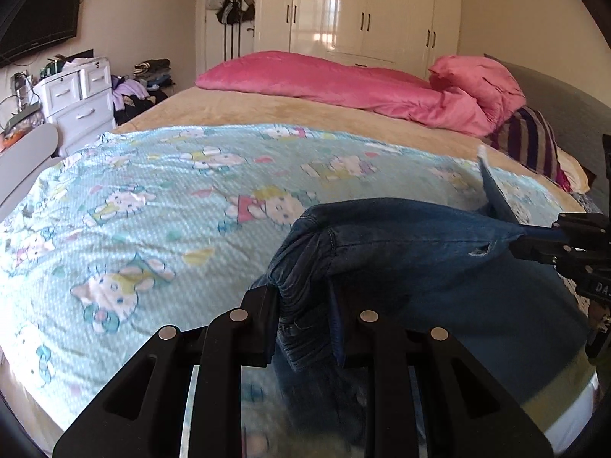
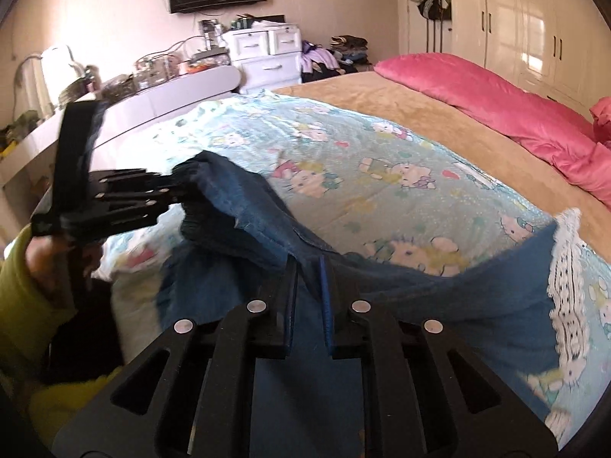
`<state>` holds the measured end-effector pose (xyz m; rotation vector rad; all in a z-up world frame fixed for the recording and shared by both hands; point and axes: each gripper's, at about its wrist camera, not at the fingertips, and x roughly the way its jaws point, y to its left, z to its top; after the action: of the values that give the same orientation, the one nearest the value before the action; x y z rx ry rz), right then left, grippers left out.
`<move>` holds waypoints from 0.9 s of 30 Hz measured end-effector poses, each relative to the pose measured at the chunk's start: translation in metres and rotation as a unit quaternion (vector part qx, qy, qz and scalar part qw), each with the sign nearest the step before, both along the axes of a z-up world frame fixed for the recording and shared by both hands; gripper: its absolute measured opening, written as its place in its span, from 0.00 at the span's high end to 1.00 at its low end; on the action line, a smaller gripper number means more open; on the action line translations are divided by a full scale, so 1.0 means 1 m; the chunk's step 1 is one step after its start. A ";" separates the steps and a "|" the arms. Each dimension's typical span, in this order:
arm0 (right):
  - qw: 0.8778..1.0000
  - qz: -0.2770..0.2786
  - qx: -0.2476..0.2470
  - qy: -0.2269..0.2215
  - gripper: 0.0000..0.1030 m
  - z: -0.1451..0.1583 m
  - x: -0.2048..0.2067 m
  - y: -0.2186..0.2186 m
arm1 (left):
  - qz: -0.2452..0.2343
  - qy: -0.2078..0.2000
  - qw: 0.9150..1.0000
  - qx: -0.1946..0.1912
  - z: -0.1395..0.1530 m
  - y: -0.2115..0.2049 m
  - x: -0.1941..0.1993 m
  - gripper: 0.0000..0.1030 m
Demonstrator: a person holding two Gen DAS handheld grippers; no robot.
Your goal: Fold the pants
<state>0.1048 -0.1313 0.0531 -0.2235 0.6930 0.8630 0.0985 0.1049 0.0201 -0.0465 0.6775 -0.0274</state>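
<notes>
I have the left gripper [image 1: 305,324] pinching a bunched, gathered edge of the jeans [image 1: 401,244], its jaws pressed onto the denim, while the right gripper [image 2: 309,305] clamps another part of that same upper edge, so the jeans hang stretched between the two above the blue cartoon-print blanket [image 1: 152,198]. The rest of the denim drapes down toward me over the near side of the bed [image 2: 382,103] (a white lace-trimmed hem [image 2: 565,290] shows at the right).

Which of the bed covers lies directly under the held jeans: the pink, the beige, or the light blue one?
The light blue cartoon-cat cover; the jeans hang over it, while the beige blanket and pink duvet lie farther back.
</notes>
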 end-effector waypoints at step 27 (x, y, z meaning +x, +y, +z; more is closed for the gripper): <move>0.966 0.059 -0.224 -0.117 0.55 -0.055 -0.050 0.033 | -0.022 0.068 0.996 0.047 -0.018 -0.010 -0.038 0.31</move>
<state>0.0545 -0.0982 -0.0021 -0.7671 0.6501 0.7688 0.0606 0.0950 0.0023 0.0582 0.8143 -0.0351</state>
